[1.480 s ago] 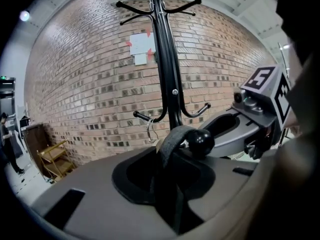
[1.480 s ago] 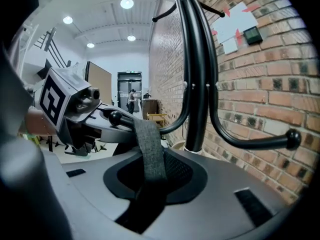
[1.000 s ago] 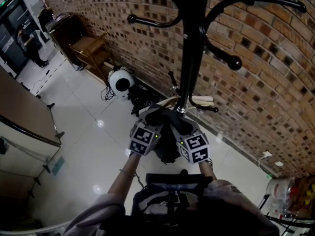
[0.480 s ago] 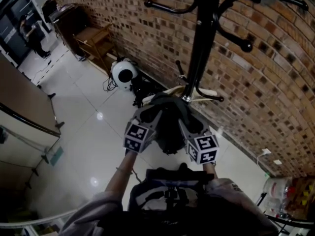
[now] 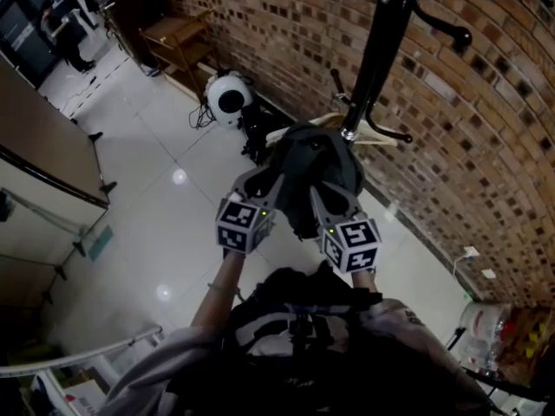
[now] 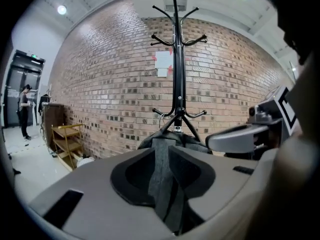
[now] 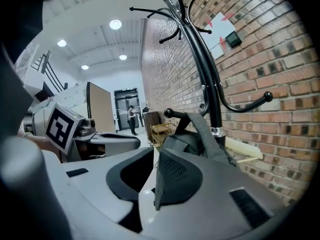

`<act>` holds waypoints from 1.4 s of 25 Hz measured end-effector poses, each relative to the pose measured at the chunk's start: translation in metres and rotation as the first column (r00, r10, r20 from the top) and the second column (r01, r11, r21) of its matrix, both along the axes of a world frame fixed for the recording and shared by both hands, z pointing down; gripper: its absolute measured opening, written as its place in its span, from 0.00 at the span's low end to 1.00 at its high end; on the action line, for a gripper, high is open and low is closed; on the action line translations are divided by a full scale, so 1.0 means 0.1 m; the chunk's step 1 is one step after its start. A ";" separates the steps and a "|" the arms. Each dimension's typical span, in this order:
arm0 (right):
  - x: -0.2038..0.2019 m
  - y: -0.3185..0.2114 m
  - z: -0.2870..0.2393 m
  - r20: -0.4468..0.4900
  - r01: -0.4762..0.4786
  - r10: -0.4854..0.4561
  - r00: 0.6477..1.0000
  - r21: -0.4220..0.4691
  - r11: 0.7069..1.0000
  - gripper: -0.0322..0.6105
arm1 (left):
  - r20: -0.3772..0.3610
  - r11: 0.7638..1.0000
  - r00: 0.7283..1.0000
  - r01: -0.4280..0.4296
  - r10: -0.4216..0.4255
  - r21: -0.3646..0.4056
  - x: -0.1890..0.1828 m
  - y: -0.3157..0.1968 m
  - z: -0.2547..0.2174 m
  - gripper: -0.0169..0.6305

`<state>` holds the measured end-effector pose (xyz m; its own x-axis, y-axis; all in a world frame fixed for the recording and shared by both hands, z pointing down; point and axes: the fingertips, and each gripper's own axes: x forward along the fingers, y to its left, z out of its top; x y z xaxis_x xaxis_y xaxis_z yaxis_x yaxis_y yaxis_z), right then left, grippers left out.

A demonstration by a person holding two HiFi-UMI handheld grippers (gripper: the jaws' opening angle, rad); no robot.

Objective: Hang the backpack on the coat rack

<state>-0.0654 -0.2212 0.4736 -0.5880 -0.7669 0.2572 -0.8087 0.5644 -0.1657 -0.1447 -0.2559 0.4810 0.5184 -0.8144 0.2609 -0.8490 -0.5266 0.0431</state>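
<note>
The dark grey backpack (image 5: 314,167) hangs against the pole of the black coat rack (image 5: 375,55), just beyond both grippers. My left gripper (image 5: 270,178) is shut on a grey webbing strap (image 6: 161,176) of the backpack (image 6: 192,140), facing the rack (image 6: 175,59). My right gripper (image 5: 319,196) is closing. A mesh-faced shoulder strap (image 7: 176,176) lies against one jaw, with a gap to the other. In the right gripper view a strap (image 7: 200,129) runs up by a low knobbed hook (image 7: 169,113) of the rack; whether it rests on the hook I cannot tell.
The rack stands close to a brick wall (image 5: 486,120). A white round device (image 5: 229,100) and a wooden shelf unit (image 5: 173,42) sit along the wall to the left. A beige bar (image 5: 381,135) lies by the pole. A partition (image 5: 43,172) stands at left, a person (image 5: 65,24) beyond.
Both grippers have carried the backpack forward to the rack's pole, and it now hangs beyond them. The grippers have spread slightly apart.
</note>
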 end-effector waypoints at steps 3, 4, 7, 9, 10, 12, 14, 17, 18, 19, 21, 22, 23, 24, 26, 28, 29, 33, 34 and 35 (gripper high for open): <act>-0.16 0.12 0.09 0.003 0.030 -0.030 1.000 -0.017 0.999 0.10 | -0.082 0.999 0.996 0.041 -0.042 -0.011 -0.06 0.16 -0.03 0.16; -0.21 0.15 0.10 0.007 0.040 -0.040 0.999 -0.022 0.999 0.10 | -0.102 0.999 0.994 0.049 -0.051 -0.015 -0.07 0.21 -0.03 0.16; -0.32 0.24 0.13 0.028 0.064 -0.063 0.998 -0.038 0.997 0.07 | -0.120 0.998 0.991 0.058 -0.061 -0.028 -0.09 0.35 0.01 0.16; -0.36 0.26 0.14 0.037 0.074 -0.073 0.997 -0.048 0.996 0.07 | -0.124 0.997 0.989 0.071 -0.075 -0.039 -0.12 0.43 0.05 0.16; -0.38 0.27 0.15 0.040 0.079 -0.077 0.996 -0.053 0.995 0.07 | -0.129 0.996 0.988 0.080 -0.085 -0.046 -0.15 0.45 0.08 0.16; -0.40 0.28 0.19 0.047 0.089 -0.086 0.995 -0.067 0.994 0.07 | -0.135 0.994 0.985 0.095 -0.103 -0.063 -0.18 0.50 0.13 0.16; -0.42 0.30 0.22 0.055 0.098 -0.093 0.994 -0.082 0.992 0.07 | -0.135 0.992 0.985 0.101 -0.111 -0.078 -0.20 0.55 0.17 0.16; -0.44 0.32 0.23 0.057 0.108 -0.103 0.993 -0.088 0.990 0.06 | -0.139 0.990 0.983 0.104 -0.117 -0.092 -0.22 0.61 0.22 0.16; -0.45 0.32 0.23 0.057 0.111 -0.106 0.993 -0.087 0.990 0.06 | -0.141 0.990 0.983 0.105 -0.117 -0.094 -0.22 0.62 0.22 0.16; -0.46 0.32 0.23 0.057 0.114 -0.109 0.992 -0.086 0.990 0.06 | -0.143 0.990 0.983 0.105 -0.118 -0.096 -0.23 0.62 0.23 0.16; -0.47 0.31 0.22 0.056 0.117 -0.113 0.992 -0.084 0.990 0.06 | -0.141 0.990 0.983 0.104 -0.117 -0.096 -0.22 0.63 0.23 0.16; -0.47 0.30 0.22 0.055 0.117 -0.113 0.992 -0.083 0.990 0.06 | -0.139 0.990 0.984 0.102 -0.115 -0.096 -0.22 0.63 0.23 0.16; -0.46 0.29 0.23 0.055 0.117 -0.113 0.992 -0.084 0.990 0.06 | -0.136 0.990 0.984 0.100 -0.112 -0.096 -0.21 0.63 0.24 0.16; -0.46 0.29 0.24 0.055 0.116 -0.112 0.992 -0.086 0.990 0.06 | -0.132 0.991 0.985 0.098 -0.110 -0.097 -0.21 0.63 0.25 0.16; -0.45 0.28 0.25 0.055 0.116 -0.112 0.992 -0.089 0.989 0.06 | -0.124 0.990 0.986 0.097 -0.109 -0.102 -0.21 0.62 0.27 0.16; -0.45 0.27 0.26 0.053 0.117 -0.113 0.992 -0.091 0.989 0.06 | -0.119 0.989 0.986 0.100 -0.113 -0.110 -0.22 0.62 0.29 0.16; -0.44 0.27 0.26 0.052 0.118 -0.113 0.992 -0.092 0.989 0.06 | -0.118 0.988 0.986 0.102 -0.116 -0.113 -0.23 0.61 0.30 0.16; -0.41 0.23 0.27 0.052 0.116 -0.112 0.992 -0.094 0.989 0.06 | -0.113 0.987 0.986 0.105 -0.119 -0.122 -0.21 0.57 0.32 0.16; -0.40 0.22 0.27 0.052 0.115 -0.110 0.993 -0.094 0.989 0.06 | -0.110 0.987 0.987 0.104 -0.118 -0.123 -0.20 0.56 0.33 0.16; -0.40 0.21 0.27 0.051 0.113 -0.109 0.993 -0.095 0.989 0.06 | -0.107 0.987 0.987 0.104 -0.117 -0.125 -0.20 0.55 0.34 0.16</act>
<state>-0.1054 -0.1997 0.5009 -0.6810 -0.6688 0.2982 -0.7321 0.6298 -0.2594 -0.1645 -0.2007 0.5146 0.4586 -0.8353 0.3033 -0.8877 -0.4151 0.1991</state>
